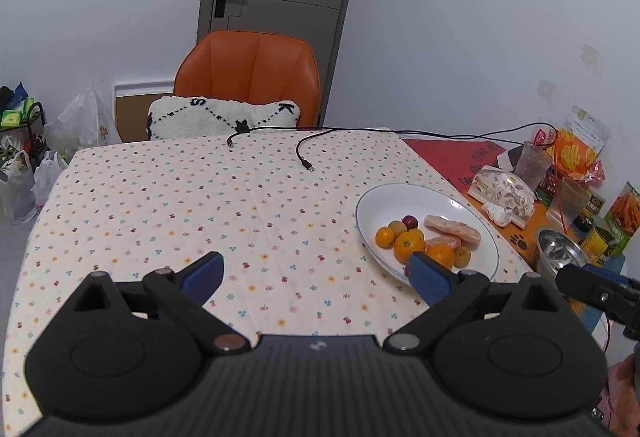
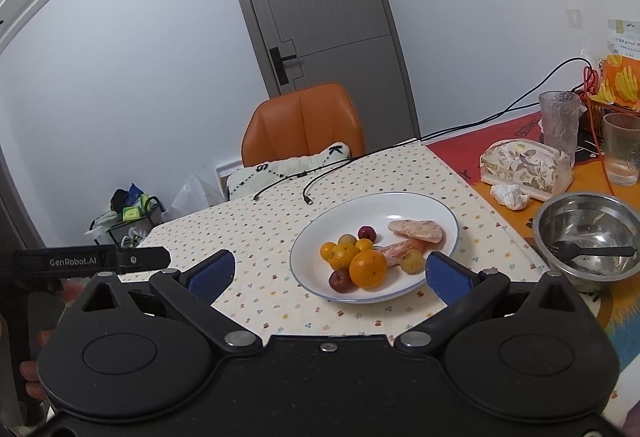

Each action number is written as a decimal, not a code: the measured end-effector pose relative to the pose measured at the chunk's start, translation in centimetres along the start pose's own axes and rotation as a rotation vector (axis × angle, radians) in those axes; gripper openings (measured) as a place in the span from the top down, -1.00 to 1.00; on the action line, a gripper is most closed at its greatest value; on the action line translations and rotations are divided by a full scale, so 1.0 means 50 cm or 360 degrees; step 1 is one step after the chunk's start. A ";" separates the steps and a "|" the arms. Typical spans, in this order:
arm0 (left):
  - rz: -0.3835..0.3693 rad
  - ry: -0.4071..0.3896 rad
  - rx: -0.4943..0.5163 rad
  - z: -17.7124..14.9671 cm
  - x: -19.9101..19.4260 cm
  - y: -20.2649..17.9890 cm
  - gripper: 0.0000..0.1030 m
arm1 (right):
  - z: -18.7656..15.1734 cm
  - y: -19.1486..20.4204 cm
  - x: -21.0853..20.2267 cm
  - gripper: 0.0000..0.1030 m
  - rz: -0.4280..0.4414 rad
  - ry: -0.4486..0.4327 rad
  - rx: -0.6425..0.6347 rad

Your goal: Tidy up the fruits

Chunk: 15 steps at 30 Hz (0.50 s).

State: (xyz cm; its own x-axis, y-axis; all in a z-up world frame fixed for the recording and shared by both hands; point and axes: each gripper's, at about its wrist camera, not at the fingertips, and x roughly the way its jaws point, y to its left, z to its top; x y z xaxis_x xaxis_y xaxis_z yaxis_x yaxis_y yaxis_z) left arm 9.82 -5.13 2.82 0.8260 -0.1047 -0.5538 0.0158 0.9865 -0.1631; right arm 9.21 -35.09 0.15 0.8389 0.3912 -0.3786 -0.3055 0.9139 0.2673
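Hovering near the plate (image 2: 436,209) of fruit (image 2: 367,268) — both my grippers, left (image 1: 318,275) and right (image 2: 330,275), spread wide, holding nothing.

The left tool (image 1: 316,277) hangs over the table (image 1: 160,205) with its blue-padded fingers (image 1: 204,275) spread wide and empty. Near the table's right edge a white plate (image 1: 400,197) carries oranges (image 1: 408,245), small round fruits and peeled segments; a steel bowl (image 1: 560,255) stands just beyond.
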 end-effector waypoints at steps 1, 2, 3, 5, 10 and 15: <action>-0.0001 0.0003 0.0006 -0.002 -0.003 -0.001 -0.89 | -0.001 0.001 -0.002 -1.00 0.0003 -0.0001 0.0002; -0.0001 0.0004 0.0012 -0.004 -0.006 -0.001 -0.89 | -0.002 0.003 -0.006 -1.00 0.0004 -0.0001 0.0001; -0.0001 0.0004 0.0019 -0.008 -0.010 -0.001 -0.89 | -0.003 0.005 -0.009 -1.00 0.0006 0.0000 -0.0003; 0.0000 -0.0003 0.0031 -0.013 -0.018 -0.002 -0.89 | -0.005 0.011 -0.012 -1.00 0.0008 0.0006 -0.0021; 0.0000 -0.0016 0.0036 -0.022 -0.037 0.004 -0.90 | -0.012 0.025 -0.023 -1.00 0.0018 0.0018 -0.0056; 0.0016 -0.0001 0.0073 -0.035 -0.047 0.006 -0.89 | -0.017 0.035 -0.036 -1.00 0.0037 0.0022 -0.0067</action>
State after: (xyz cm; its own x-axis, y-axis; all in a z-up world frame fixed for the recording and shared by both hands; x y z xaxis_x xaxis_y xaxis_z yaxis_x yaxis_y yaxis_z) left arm 6.91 -4.82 2.63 0.8268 -0.0946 -0.5545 0.0333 0.9923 -0.1196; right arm 6.76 -34.08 0.53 0.8251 0.4133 -0.3853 -0.3434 0.9083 0.2390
